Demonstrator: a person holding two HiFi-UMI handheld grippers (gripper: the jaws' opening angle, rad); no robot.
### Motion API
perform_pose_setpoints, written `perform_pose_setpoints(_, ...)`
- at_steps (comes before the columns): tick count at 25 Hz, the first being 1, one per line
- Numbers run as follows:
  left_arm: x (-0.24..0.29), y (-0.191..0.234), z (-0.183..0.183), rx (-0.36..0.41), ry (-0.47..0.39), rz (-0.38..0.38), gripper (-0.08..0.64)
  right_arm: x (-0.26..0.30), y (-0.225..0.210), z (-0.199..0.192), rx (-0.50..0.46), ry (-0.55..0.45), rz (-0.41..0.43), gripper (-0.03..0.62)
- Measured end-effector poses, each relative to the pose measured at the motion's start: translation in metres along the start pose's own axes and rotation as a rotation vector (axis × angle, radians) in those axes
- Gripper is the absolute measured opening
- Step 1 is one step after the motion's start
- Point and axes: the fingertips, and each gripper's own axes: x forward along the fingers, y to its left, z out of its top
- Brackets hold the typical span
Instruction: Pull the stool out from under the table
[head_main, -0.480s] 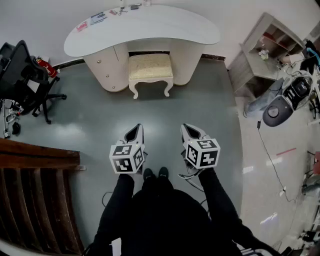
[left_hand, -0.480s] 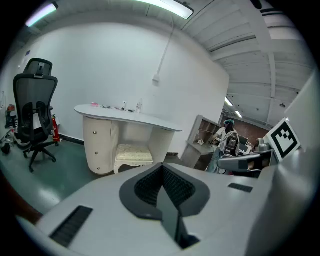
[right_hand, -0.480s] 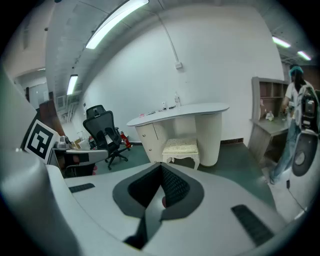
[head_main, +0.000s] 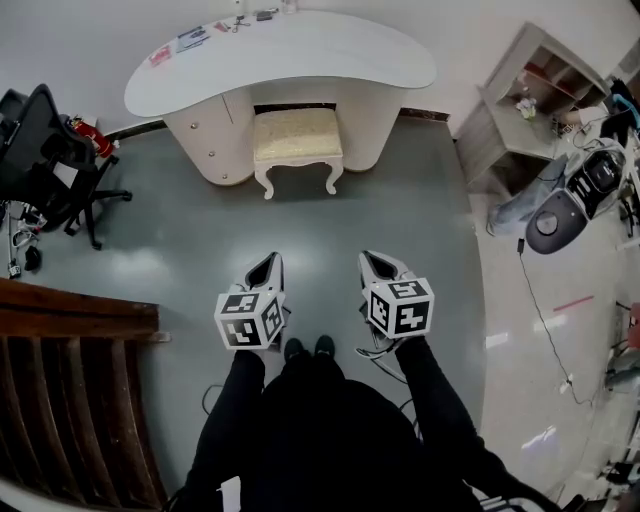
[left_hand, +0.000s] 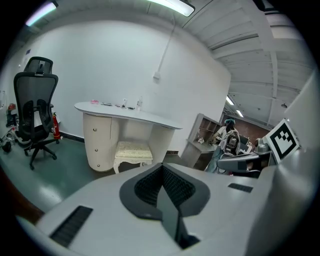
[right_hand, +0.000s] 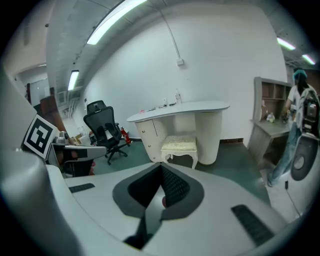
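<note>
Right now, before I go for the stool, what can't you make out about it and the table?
- Stool: in the head view the tabletop hides its rear edge and back legs, so how far under it reaches is unclear.
- Small items on the table: too small to identify in any view.
- Space behind the stool: in shadow in both gripper views.

— Where is the cream-white cushioned stool (head_main: 297, 140) standing?

— It is standing upright on its four curved legs at the far side of the floor, sitting in the kneehole of the white curved-top table (head_main: 300, 50).

— Is it sitting fully underneath?

— No. Its far edge is tucking beneath the tabletop, between the two cream pedestals, while its near legs and most of the beige textured seat are showing in front.
</note>
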Motion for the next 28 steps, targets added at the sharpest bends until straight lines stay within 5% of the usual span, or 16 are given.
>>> perform_pose_setpoints(17, 0.02, 0.035, 0.029, 0.06, -0.009, 0.134, 0.058, 0.008, -0.042, 0.026, -0.028, -0.02, -0.112, 0.003)
perform_pose_setpoints(28, 0.073, 0.075, 0.037, 0.043, 0.042, 0.138, 0.107, 0.062, -0.057, 0.058, -0.047, 0.01, -0.169, 0.003)
